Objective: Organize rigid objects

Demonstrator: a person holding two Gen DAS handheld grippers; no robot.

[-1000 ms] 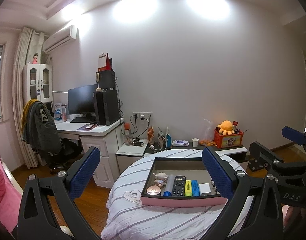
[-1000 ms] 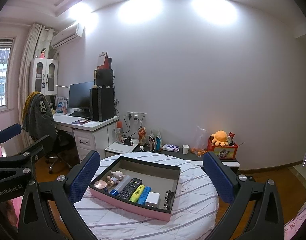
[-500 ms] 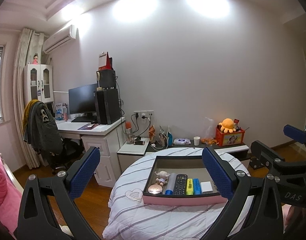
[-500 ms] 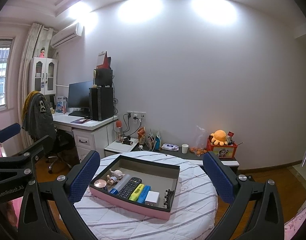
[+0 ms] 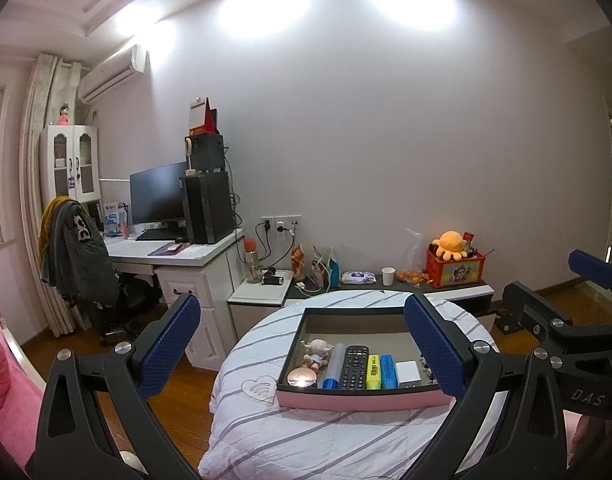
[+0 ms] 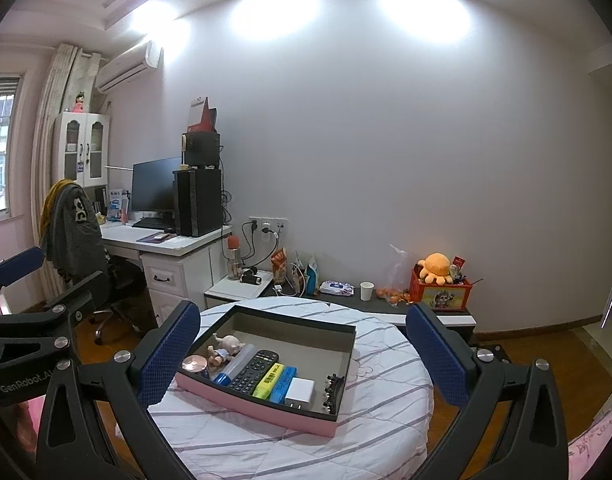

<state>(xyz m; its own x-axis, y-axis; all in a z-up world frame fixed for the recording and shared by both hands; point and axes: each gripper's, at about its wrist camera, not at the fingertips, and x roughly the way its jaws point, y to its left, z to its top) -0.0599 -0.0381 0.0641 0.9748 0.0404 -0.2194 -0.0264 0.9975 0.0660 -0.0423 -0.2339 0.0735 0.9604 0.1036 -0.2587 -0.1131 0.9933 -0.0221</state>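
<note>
Currently both tongs spread wide, empty, pink-walled rectangular tray (image 5: 357, 398) mid round striped-cloth tabletop (image 5: 266, 432), bare cloth margin all round.

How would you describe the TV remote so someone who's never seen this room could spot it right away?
Look at the round table with the striped cloth and the shallow pink-sided tray on it. Inside, a row of items lies side by side. The remote is the long black one with buttons, between a clear blue-capped tube and a yellow highlighter.
</note>
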